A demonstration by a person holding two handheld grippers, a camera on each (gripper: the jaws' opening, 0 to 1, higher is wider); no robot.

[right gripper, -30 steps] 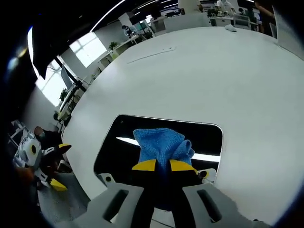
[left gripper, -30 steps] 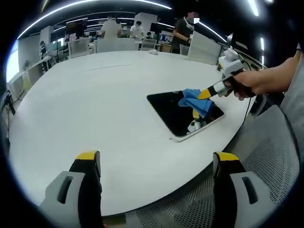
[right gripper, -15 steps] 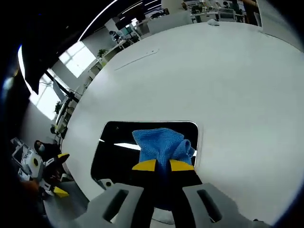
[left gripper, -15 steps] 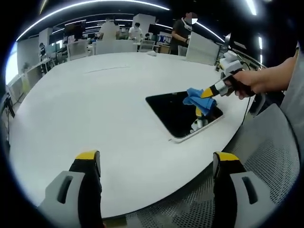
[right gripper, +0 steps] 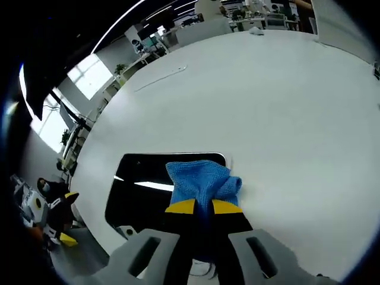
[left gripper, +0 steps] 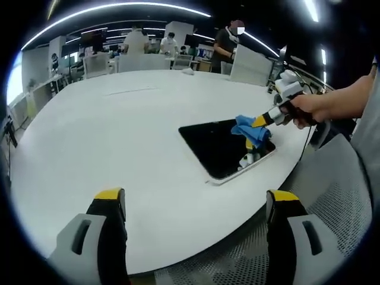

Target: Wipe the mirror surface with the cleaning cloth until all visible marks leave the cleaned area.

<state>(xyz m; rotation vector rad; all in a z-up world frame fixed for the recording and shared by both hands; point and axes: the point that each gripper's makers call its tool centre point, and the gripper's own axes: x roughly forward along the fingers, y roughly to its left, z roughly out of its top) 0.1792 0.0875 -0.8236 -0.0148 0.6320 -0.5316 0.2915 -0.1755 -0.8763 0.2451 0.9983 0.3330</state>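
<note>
A dark rectangular mirror [left gripper: 222,148] with a pale frame lies flat on the white table [left gripper: 113,136], near its right front edge. My right gripper [right gripper: 203,207] is shut on a blue cleaning cloth [right gripper: 202,181], which rests at the mirror's [right gripper: 142,196] right end and hangs partly over the table. In the left gripper view that gripper [left gripper: 263,120] comes in from the right with a hand on it, holding the cloth [left gripper: 249,130] at the mirror's far right corner. My left gripper [left gripper: 195,208] is open at the table's near edge, well short of the mirror, with nothing between its yellow-tipped fingers.
A grey mesh chair [left gripper: 332,202] stands below the table's edge on the right. Several people [left gripper: 227,40] and desks with monitors are at the back. A thin line [right gripper: 159,78] marks the far part of the table.
My right gripper has dragged the cloth across the mirror toward its right end; the cloth now overlaps the frame edge. The left gripper has stayed put.
</note>
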